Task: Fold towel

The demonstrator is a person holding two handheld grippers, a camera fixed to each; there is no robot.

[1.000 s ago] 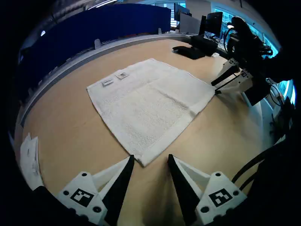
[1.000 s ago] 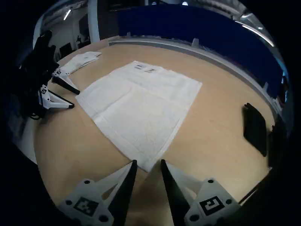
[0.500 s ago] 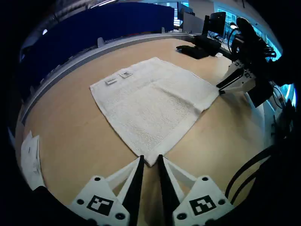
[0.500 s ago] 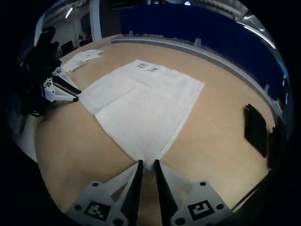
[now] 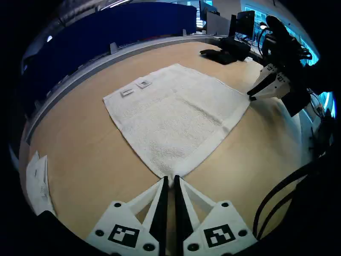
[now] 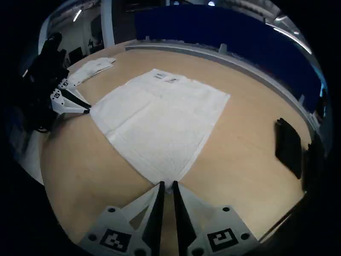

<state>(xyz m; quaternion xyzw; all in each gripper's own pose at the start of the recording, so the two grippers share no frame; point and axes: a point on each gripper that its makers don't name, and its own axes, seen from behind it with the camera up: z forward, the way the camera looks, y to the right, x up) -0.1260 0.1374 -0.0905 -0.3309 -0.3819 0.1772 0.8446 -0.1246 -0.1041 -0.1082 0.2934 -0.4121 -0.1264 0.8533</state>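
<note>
Left gripper view: the left gripper (image 5: 171, 182) has its jaws drawn narrow, pinching the nearest corner of the towel (image 5: 174, 111).
Right gripper view: the right gripper (image 6: 168, 187) has its jaws just as narrow, closed on its own nearest corner.
Towel: white, spread flat on the wooden counter (image 5: 81, 145), with two small tags (image 5: 144, 83) by the far edge.
Held corners: neighbours along one edge, each at the towel's side in the other view.

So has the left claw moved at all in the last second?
Yes. The left gripper has closed: its fingers, wide apart either side of the towel corner a second ago, have swung inward onto it.
</note>
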